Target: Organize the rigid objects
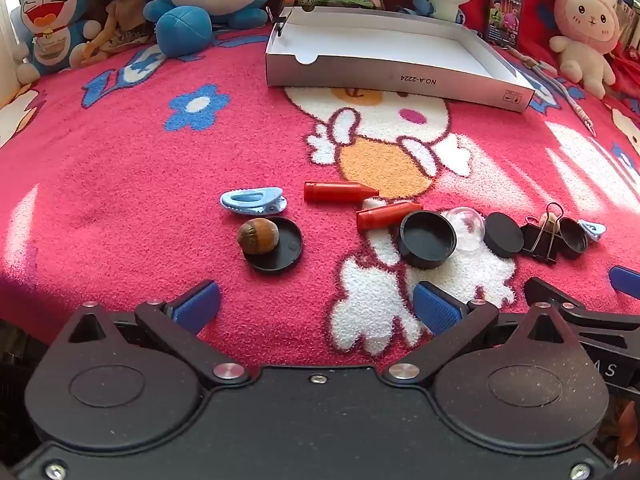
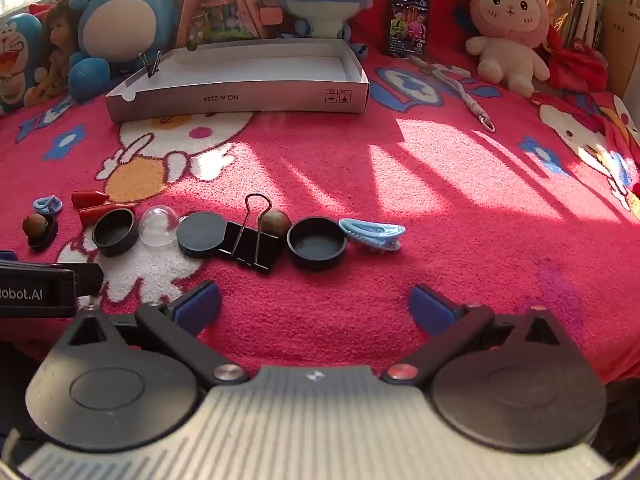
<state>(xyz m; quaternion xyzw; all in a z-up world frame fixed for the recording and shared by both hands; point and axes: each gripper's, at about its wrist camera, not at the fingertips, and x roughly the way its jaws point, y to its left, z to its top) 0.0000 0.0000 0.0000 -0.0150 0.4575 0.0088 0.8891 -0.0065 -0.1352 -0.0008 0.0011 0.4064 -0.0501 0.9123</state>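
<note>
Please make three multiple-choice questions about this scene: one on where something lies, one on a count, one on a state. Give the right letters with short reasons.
1. Where does the brown acorn-like nut nearest the left gripper lie?
A. on a flat black round lid
B. inside the white cardboard box
C. under a plush toy

2. How many red bullet-shaped plastic pieces lie on the pink carpet?
A. one
B. two
C. four

3. What is the state of the right gripper?
A. shut on a binder clip
B. shut on nothing
C. open, holding nothing

Answers:
1 A, the nut rests on the lid's edge.
2 B, two lie near each other, the second beside a black cup.
3 C, its blue pads stand wide apart over bare carpet.
</note>
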